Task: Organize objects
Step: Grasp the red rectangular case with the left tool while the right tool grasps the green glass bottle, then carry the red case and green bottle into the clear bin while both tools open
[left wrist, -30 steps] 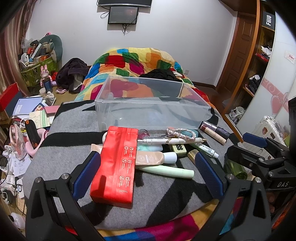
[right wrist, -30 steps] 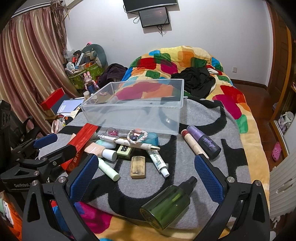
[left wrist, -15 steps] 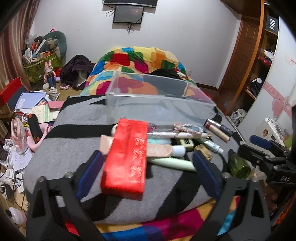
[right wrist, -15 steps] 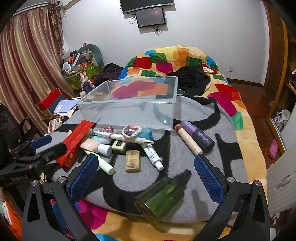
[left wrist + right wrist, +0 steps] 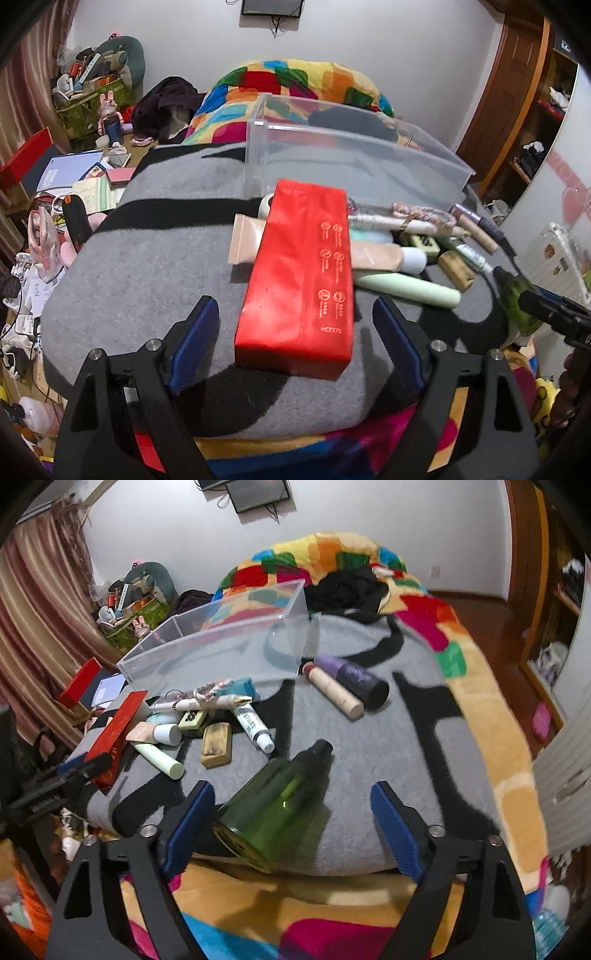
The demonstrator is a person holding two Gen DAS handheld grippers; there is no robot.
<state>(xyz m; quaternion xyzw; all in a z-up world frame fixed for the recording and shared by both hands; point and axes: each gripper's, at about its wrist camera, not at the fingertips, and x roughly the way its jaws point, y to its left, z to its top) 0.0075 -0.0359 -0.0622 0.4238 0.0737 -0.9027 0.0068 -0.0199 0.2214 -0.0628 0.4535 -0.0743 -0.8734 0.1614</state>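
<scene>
Claws first: the left claw (image 5: 295,330) straddles the near end of the red pack (image 5: 301,273), jaws closing but pads still clear of its sides, so nothing is gripped. The right claw (image 5: 291,814) straddles the base of the green bottle (image 5: 275,805); its jaws are also closing, the left pad just beside the glass, the right pad well apart, with no grip visible. Each claw is lined up across its item's short width, which suits a pinch on the flanks. Pack: lies flat on the grey blanket (image 5: 147,280), long axis running away from the camera toward the bin (image 5: 354,166), far end resting on several tubes. Bottle: lies on its side, base nearest, black pump cap pointing away and slightly right. Beyond both, the clear bin stands empty on the bed, open side up, apparently the destination.
</scene>
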